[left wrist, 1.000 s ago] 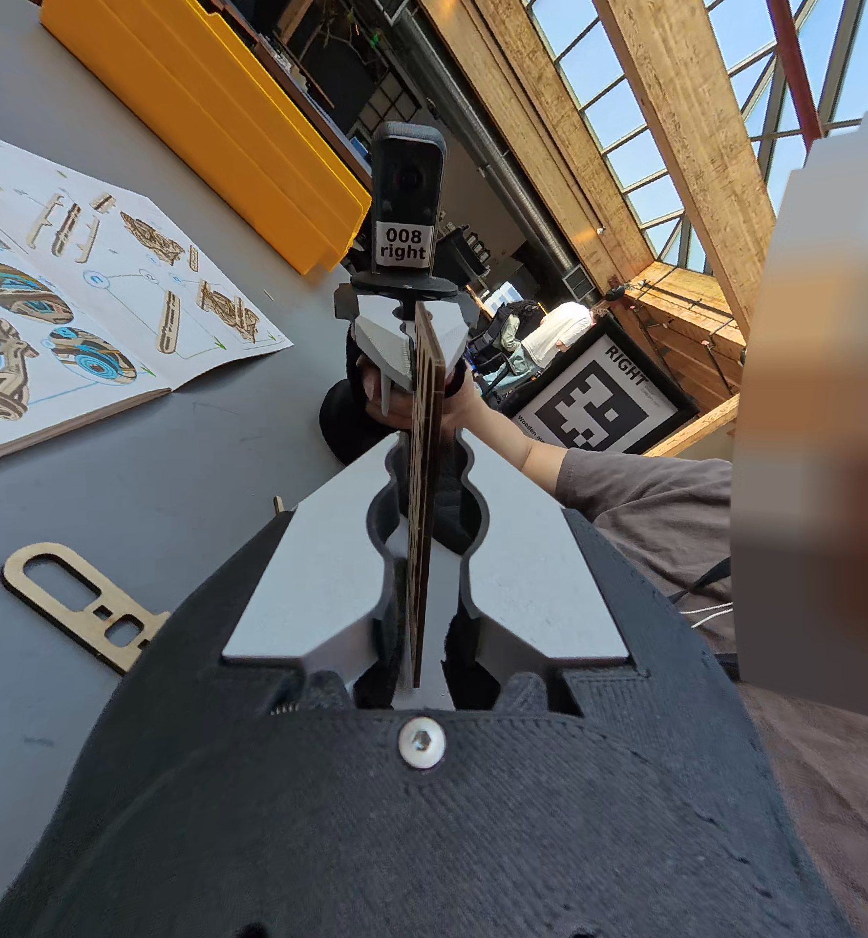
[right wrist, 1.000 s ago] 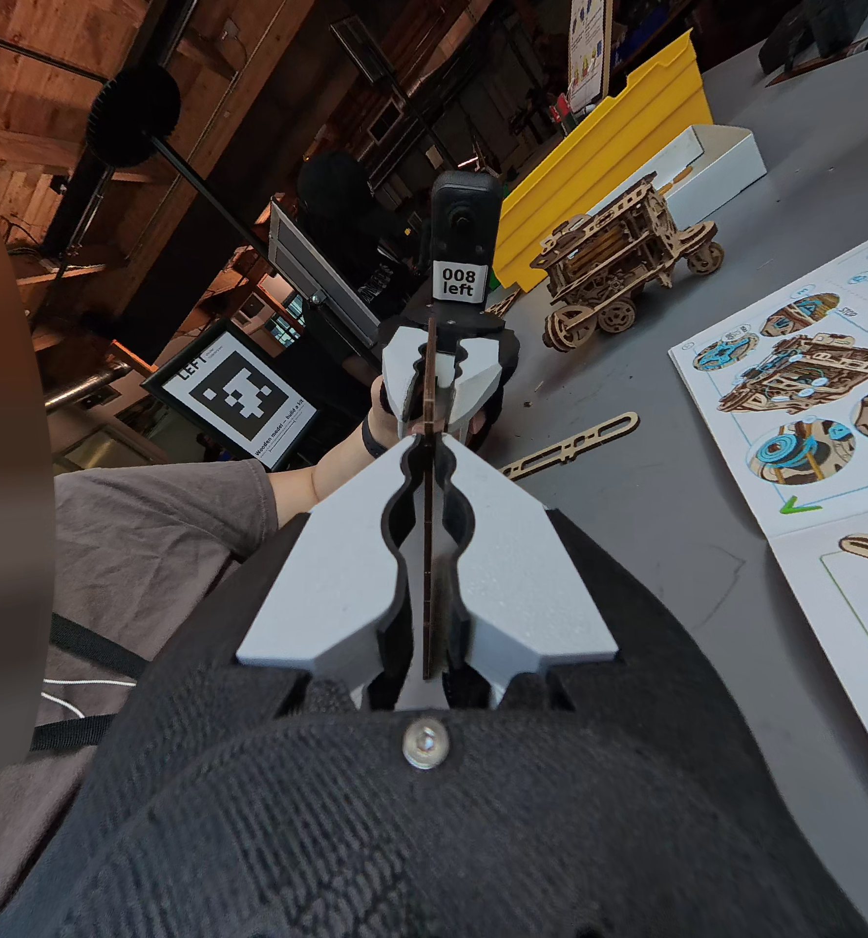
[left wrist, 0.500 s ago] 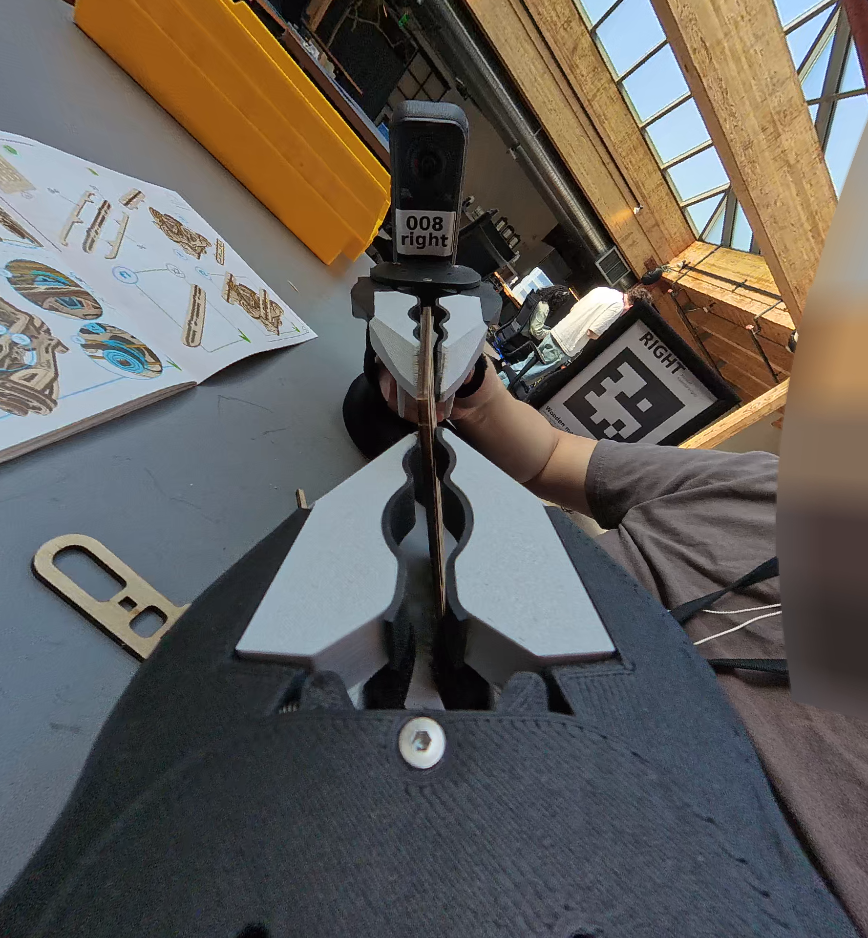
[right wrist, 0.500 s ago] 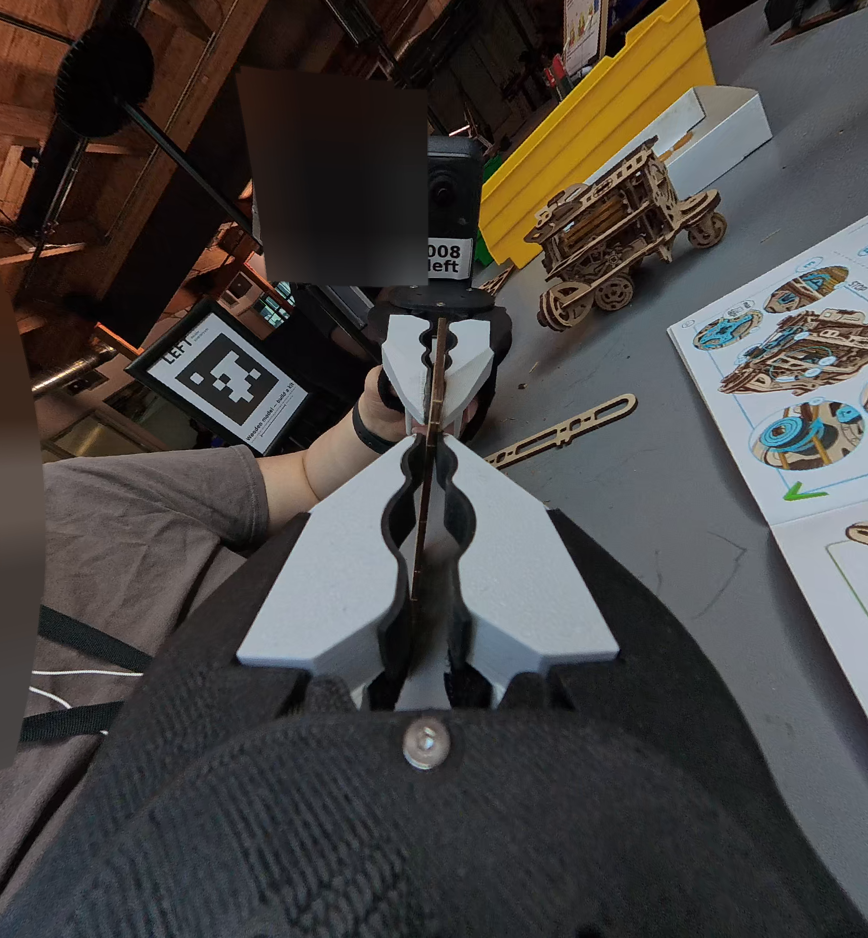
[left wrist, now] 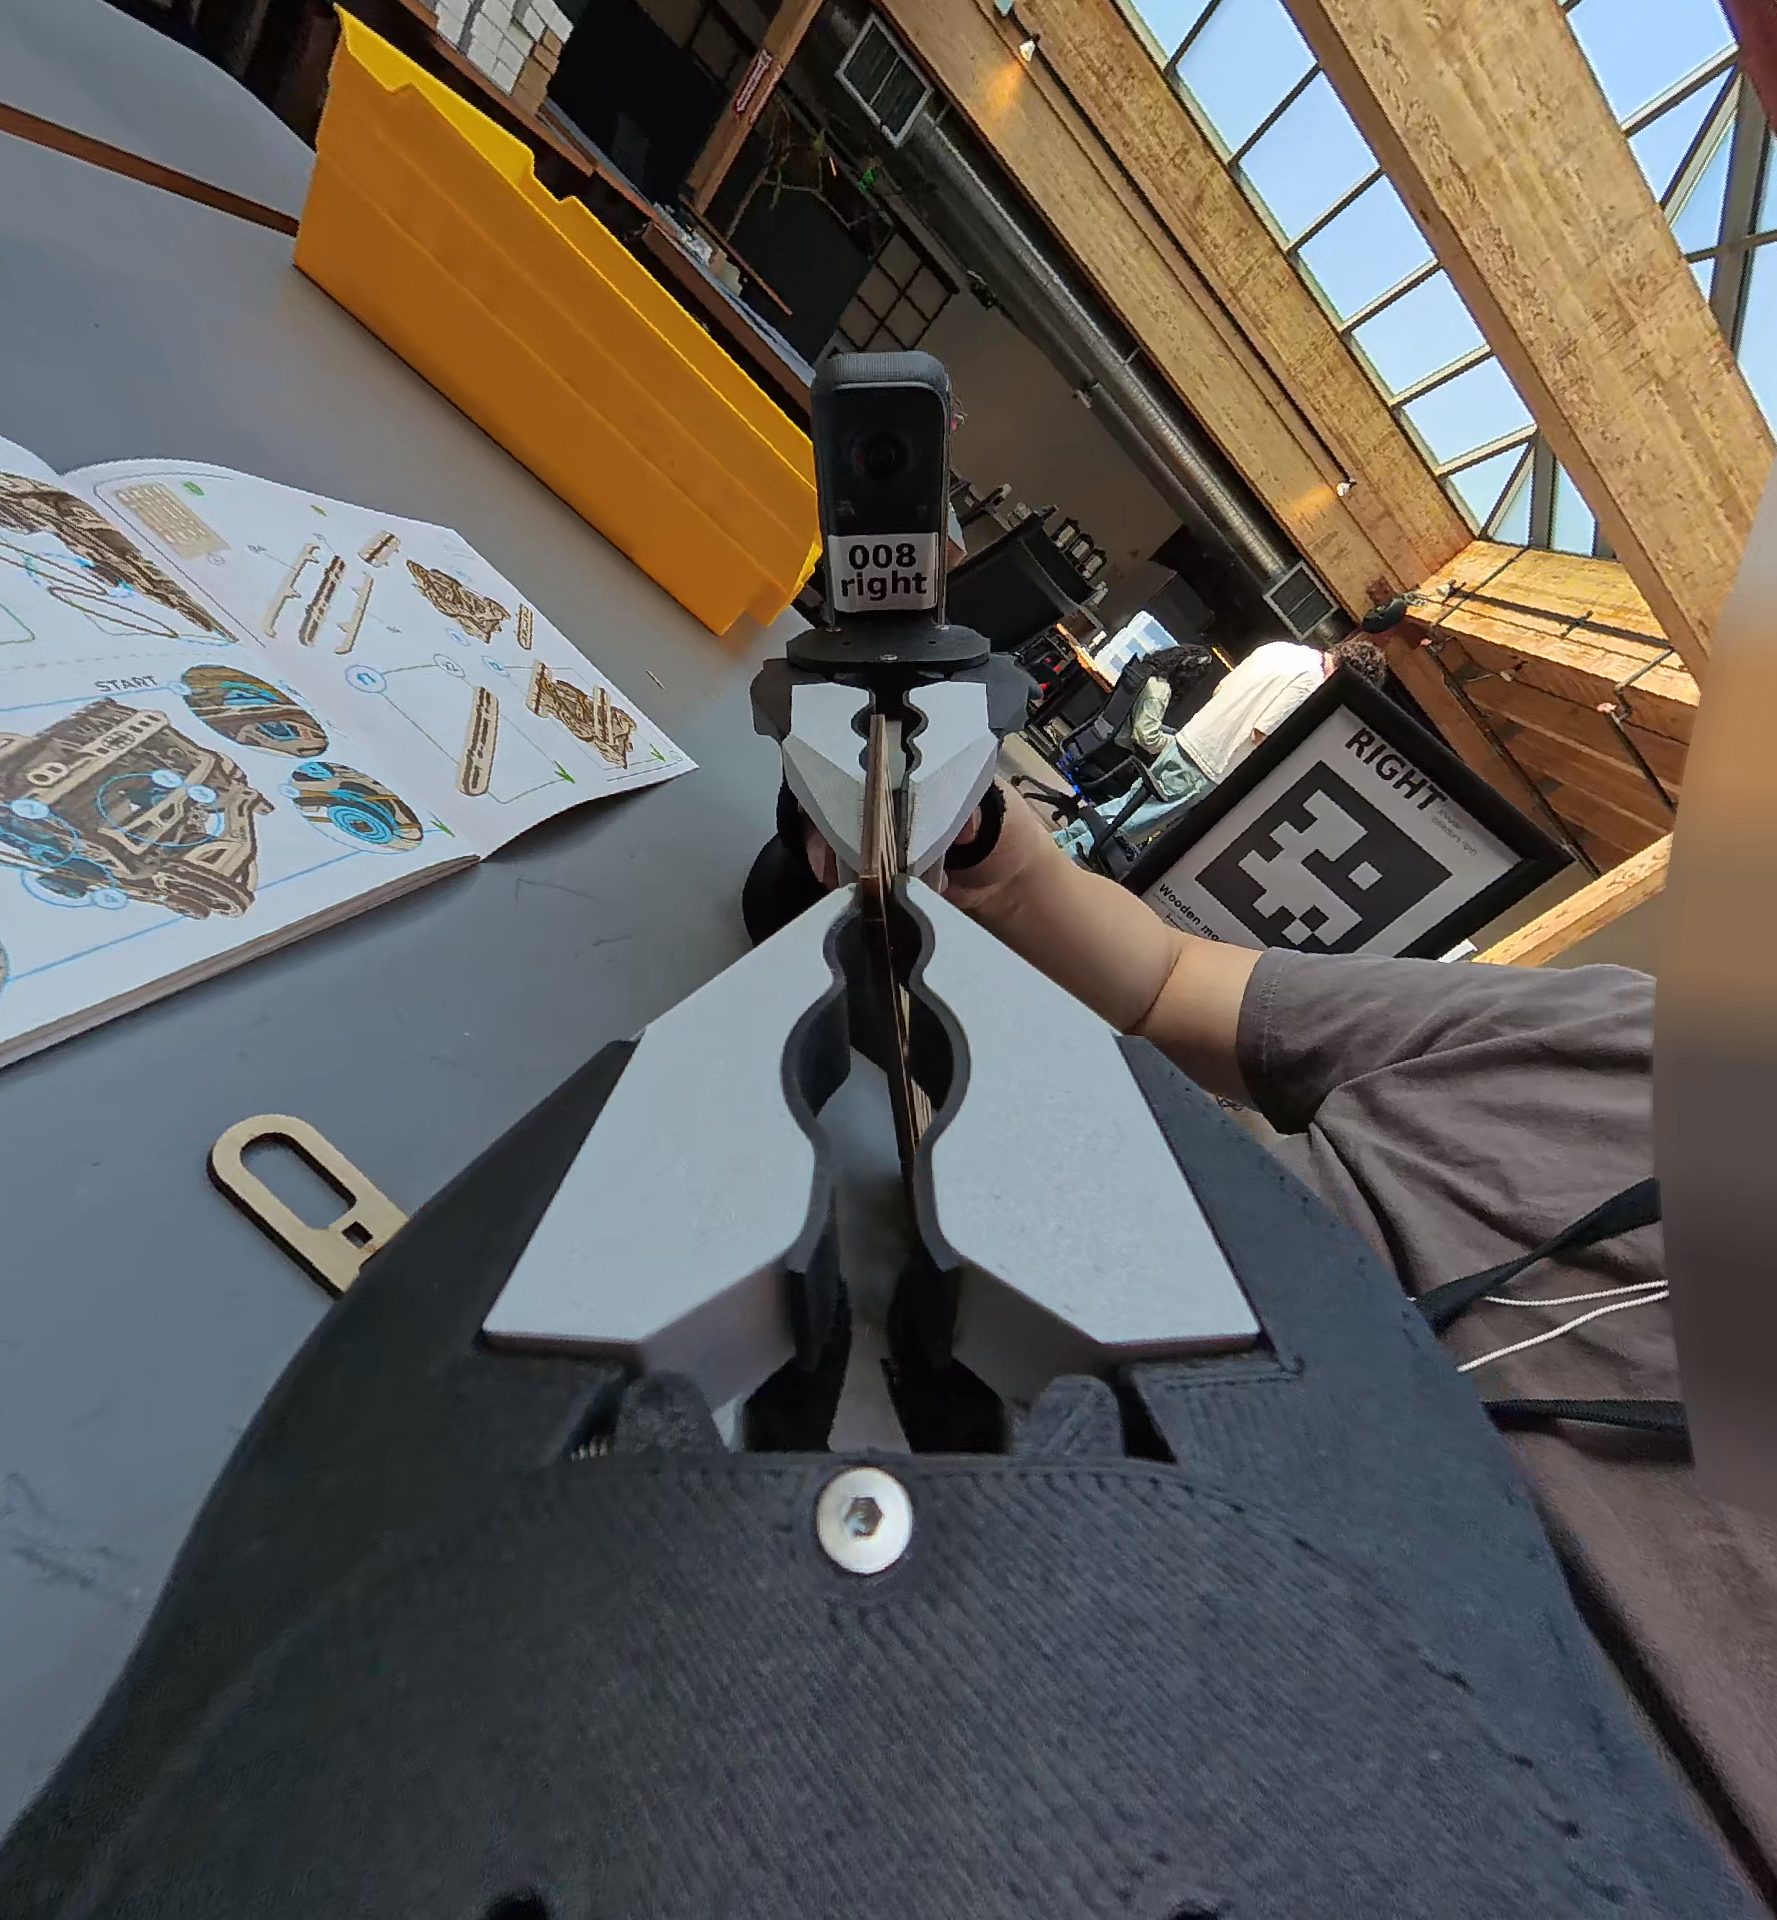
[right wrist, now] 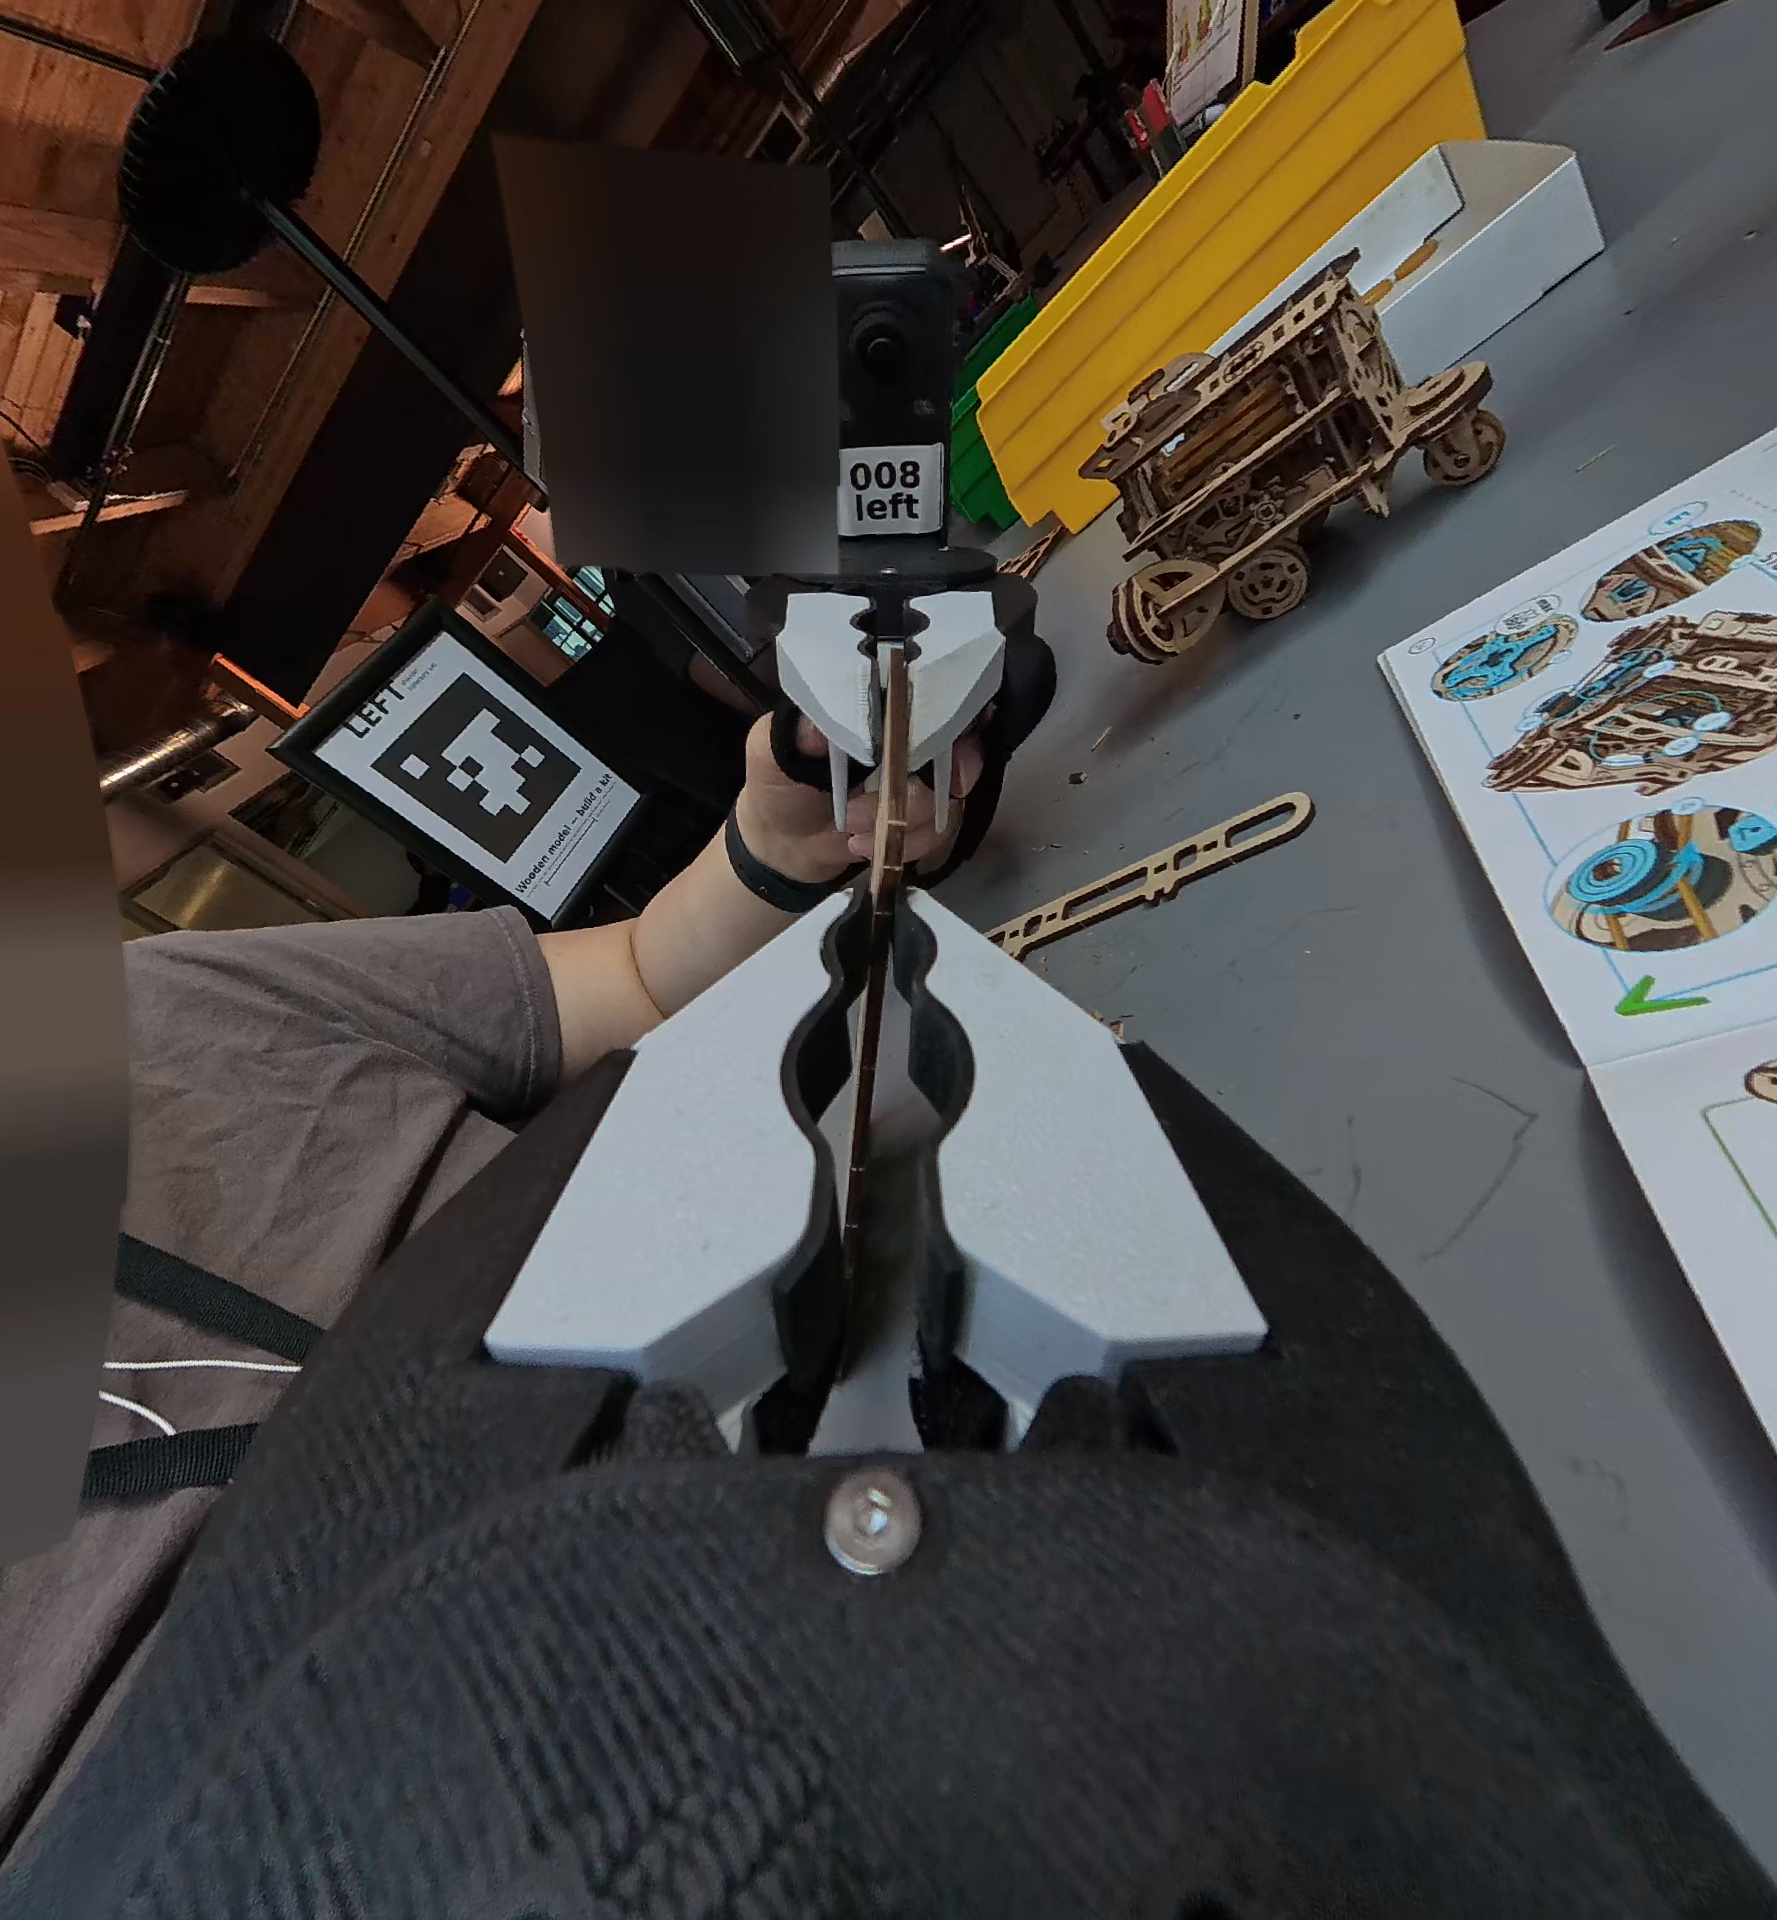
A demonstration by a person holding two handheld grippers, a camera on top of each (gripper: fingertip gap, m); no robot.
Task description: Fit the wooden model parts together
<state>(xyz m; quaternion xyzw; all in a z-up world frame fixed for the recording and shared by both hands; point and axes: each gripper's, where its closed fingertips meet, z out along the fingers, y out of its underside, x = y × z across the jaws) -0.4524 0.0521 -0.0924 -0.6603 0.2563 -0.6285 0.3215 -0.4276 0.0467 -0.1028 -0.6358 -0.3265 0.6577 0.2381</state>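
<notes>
A thin wooden part (left wrist: 889, 1018) is seen edge-on and spans the short gap between my two grippers, which face each other tip to tip above the grey table (left wrist: 188, 1091). My left gripper (left wrist: 879, 904) is shut on one end of it. My right gripper (right wrist: 879, 909) is shut on the other end (right wrist: 868, 1039). I cannot tell whether it is one piece or two joined. The right gripper also shows in the left wrist view (left wrist: 876, 868), and the left gripper in the right wrist view (right wrist: 889, 821).
A loose slotted wooden strip (left wrist: 302, 1195) (right wrist: 1154, 883) lies on the table below the grippers. An open instruction booklet (left wrist: 240, 727) (right wrist: 1642, 779), an assembled wooden model vehicle (right wrist: 1279, 468), a white box (right wrist: 1486, 229) and a yellow bin (left wrist: 551, 312) lie beyond. Both grippers' tips are close together, under 4 cm apart. From either gripper's tips it is about 20 cm to the assembled wooden model vehicle (right wrist: 1279, 468).
My left gripper's jaws have closed in on the wooden part. The part has turned from slightly slanted to edge-on. Both grippers have shifted a little over the table, still tip to tip.
</notes>
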